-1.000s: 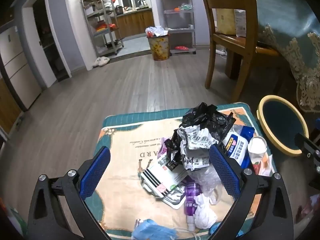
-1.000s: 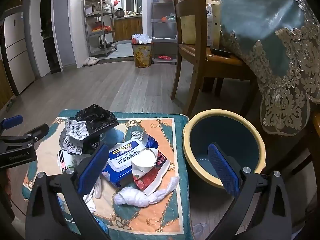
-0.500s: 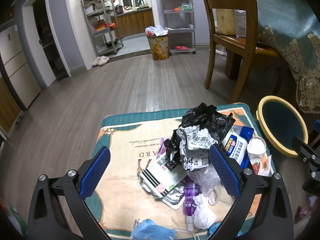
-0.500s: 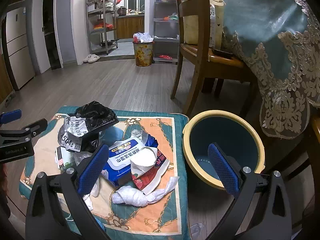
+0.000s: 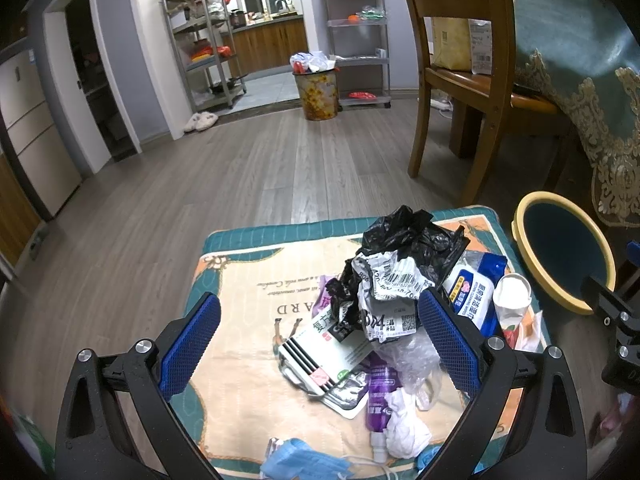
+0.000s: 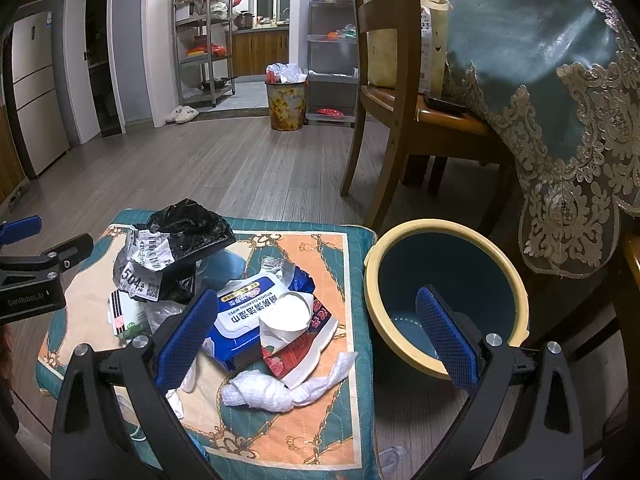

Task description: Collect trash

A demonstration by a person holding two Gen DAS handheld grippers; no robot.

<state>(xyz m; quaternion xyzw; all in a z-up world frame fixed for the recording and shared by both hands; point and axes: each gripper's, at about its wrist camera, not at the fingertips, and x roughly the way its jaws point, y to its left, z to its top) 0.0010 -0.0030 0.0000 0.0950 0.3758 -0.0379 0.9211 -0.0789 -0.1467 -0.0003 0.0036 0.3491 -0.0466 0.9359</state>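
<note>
A pile of trash lies on a teal and orange mat [image 5: 240, 280]: a black plastic bag [image 5: 412, 236] with crumpled label paper [image 5: 390, 292], a blue wipes pack [image 6: 248, 312], a crushed paper cup [image 6: 286, 316], a twisted white tissue [image 6: 280, 390], a purple tube [image 5: 378, 396] and a blue face mask [image 5: 300, 462]. A yellow-rimmed blue bin [image 6: 444, 292] stands on the floor right of the mat. My left gripper [image 5: 316, 340] is open and empty above the mat's near side. My right gripper [image 6: 316, 336] is open and empty over the mat's right edge and the bin.
A wooden chair [image 6: 384, 92] and a table with a teal lace cloth [image 6: 560, 100] stand behind the bin. A full flowered waste bin [image 5: 318, 92] and metal shelves [image 5: 200, 40] stand far back. Grey wood floor [image 5: 240, 168] lies beyond the mat.
Both grippers stay open. The right wrist view has shifted slightly, so the trash pile sits a little higher in it. The trash has not moved.
</note>
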